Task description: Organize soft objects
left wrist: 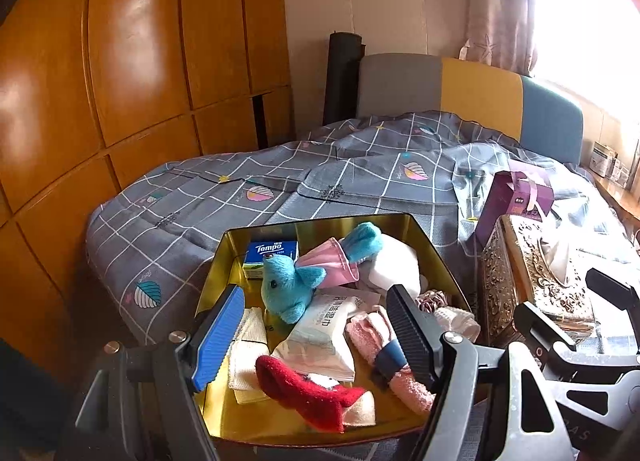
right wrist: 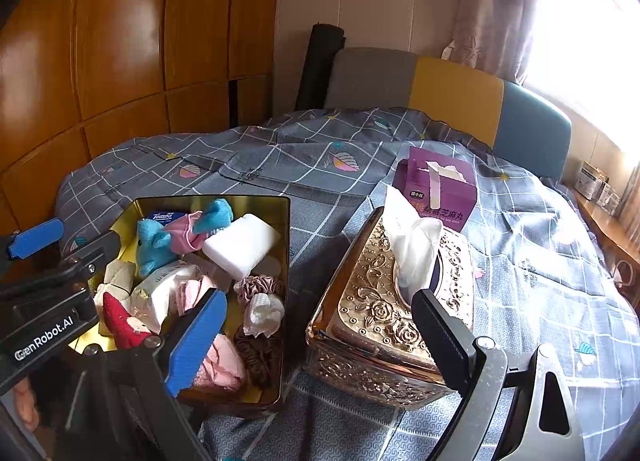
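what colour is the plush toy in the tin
Light blue; the plush toy shows best in the left wrist view.

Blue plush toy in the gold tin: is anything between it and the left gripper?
Nothing visible. The open left gripper hangs over the tin, and the blue plush toy lies on top of the pile, uncovered, ahead of the fingertips.

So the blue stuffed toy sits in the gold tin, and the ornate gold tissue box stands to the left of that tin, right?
Not quite. The blue stuffed toy does lie in the gold tin, but the ornate tissue box stands to the tin's right, as the right wrist view shows.
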Demonstrator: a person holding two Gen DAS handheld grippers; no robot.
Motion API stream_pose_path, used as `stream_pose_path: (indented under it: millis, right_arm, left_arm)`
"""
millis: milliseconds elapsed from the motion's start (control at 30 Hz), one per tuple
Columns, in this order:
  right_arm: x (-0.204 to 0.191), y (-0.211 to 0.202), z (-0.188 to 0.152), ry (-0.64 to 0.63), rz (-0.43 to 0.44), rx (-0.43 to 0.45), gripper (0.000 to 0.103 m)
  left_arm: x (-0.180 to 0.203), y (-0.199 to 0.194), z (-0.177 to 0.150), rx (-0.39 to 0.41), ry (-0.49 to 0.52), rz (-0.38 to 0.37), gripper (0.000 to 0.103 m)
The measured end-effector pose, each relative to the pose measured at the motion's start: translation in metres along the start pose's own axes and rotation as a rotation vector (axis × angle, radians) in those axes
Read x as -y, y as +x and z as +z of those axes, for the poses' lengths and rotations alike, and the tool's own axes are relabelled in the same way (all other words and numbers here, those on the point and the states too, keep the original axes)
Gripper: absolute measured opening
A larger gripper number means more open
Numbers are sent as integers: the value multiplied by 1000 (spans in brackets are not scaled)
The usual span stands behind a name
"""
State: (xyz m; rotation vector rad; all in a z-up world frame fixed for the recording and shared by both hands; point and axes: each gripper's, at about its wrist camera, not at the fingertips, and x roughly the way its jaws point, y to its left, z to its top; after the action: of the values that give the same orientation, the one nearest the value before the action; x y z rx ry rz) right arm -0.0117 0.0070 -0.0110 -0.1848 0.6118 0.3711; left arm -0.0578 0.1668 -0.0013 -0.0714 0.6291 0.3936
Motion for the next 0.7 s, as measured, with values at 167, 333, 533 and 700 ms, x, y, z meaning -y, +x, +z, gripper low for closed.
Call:
stream_pose_path:
  millis: [167,333,533,700]
  right_arm:
    - [-1,0,0,-2,3,-4,94]
    - [-2,1,-1,-3,2,-7,94]
    - [-4,1,-1,-5,3,-8,94]
    - [-4,2,-2,-6,2,-10,94]
  left_arm:
    - [0,-1,-1,5,0,7,74]
    - [1,-1,-2,7,4,17,74]
    - [-2,-1,-2,6,-5,19,74]
    - [-1,-3,-3,19,0,19,74]
